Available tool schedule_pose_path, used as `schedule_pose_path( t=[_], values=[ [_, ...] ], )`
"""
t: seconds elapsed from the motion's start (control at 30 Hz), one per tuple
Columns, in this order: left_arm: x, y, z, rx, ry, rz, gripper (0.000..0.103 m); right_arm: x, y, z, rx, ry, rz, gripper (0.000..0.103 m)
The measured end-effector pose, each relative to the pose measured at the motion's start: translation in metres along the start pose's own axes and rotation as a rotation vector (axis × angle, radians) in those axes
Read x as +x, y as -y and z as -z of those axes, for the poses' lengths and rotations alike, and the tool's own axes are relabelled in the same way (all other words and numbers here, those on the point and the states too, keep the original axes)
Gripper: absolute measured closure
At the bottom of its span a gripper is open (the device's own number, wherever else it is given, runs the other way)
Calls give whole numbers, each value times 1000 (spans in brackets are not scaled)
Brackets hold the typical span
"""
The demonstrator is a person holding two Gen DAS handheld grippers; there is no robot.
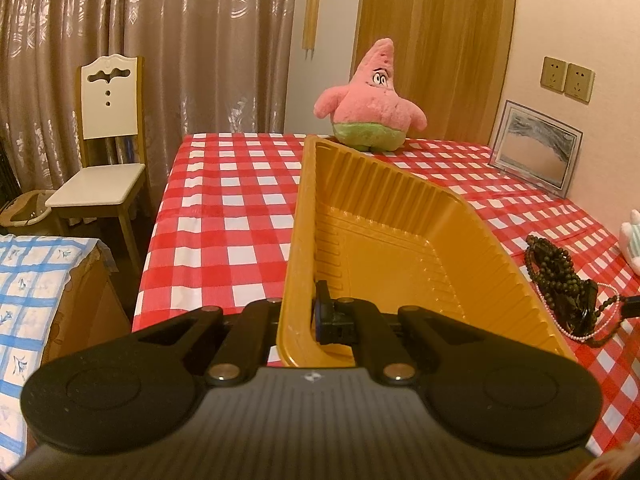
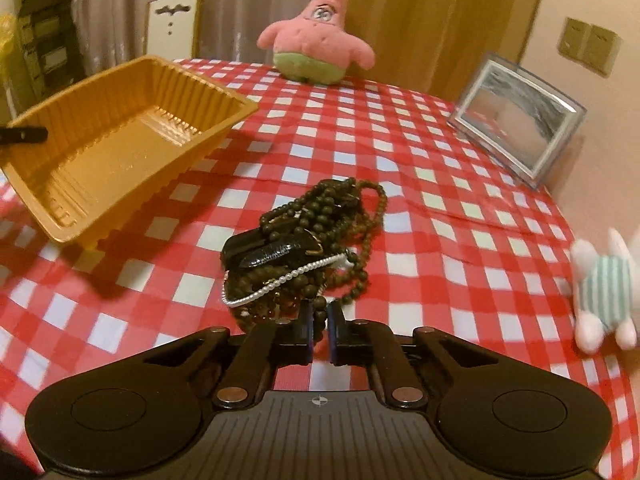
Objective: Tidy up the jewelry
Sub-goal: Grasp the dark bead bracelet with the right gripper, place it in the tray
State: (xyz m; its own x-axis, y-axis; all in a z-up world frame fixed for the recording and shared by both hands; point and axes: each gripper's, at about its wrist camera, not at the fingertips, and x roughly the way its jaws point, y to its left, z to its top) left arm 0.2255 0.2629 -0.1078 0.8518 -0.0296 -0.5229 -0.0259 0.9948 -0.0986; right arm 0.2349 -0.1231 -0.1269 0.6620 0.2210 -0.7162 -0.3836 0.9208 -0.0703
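Both grippers angled downward over the checked tablecloth (image 2: 420, 152). Left gripper (image 1: 310, 320) was clamped on the near wall of the gold tray (image 1: 384, 216), tilting it. Right gripper (image 2: 320, 332) had nearly closed, pinching a dark bead strand of the jewelry pile (image 2: 308, 248) beside the tray.

— What is cut off at right? — A striped soft toy (image 1: 632, 240), only its edge showing in the left wrist view, blurred in the right.

— And hidden? — The left gripper (image 1: 314, 316), jaws clamped on the gold tray (image 1: 400, 240), has its near finger behind the tray's wall. The bead heap (image 2: 304, 248) covers the counter (image 2: 440, 184) beneath it; strands tangle beyond counting.
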Motion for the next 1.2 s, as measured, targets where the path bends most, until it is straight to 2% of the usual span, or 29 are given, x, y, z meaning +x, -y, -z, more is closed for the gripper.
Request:
schedule_pose_path(
  t=[0.17,0.33,0.47,0.6,0.77,0.97,1.07,1.2],
  values=[
    [0,0,-1,4,2,4,100,-27,9,-4,87,-10,27,96],
    [1,-1,-2,8,3,8,100,-55,13,-14,148,23,28,96],
    [2,-1,-2,11,3,12,100,-70,6,-31,186,81,-29,96],
    [1,0,-2,22,6,17,100,-76,-11,-55,205,141,-138,96],
    [-1,0,-2,29,5,20,100,-63,-40,-78,242,169,-309,96],
    [-4,-1,-3,40,3,19,100,-26,-76,-94,249,136,-427,96],
    [-5,-2,-3,45,3,18,100,-7,-88,-97,264,104,-445,96],
    [-7,-2,-2,42,1,16,100,13,-97,-96,251,50,-411,96]
  ],
)
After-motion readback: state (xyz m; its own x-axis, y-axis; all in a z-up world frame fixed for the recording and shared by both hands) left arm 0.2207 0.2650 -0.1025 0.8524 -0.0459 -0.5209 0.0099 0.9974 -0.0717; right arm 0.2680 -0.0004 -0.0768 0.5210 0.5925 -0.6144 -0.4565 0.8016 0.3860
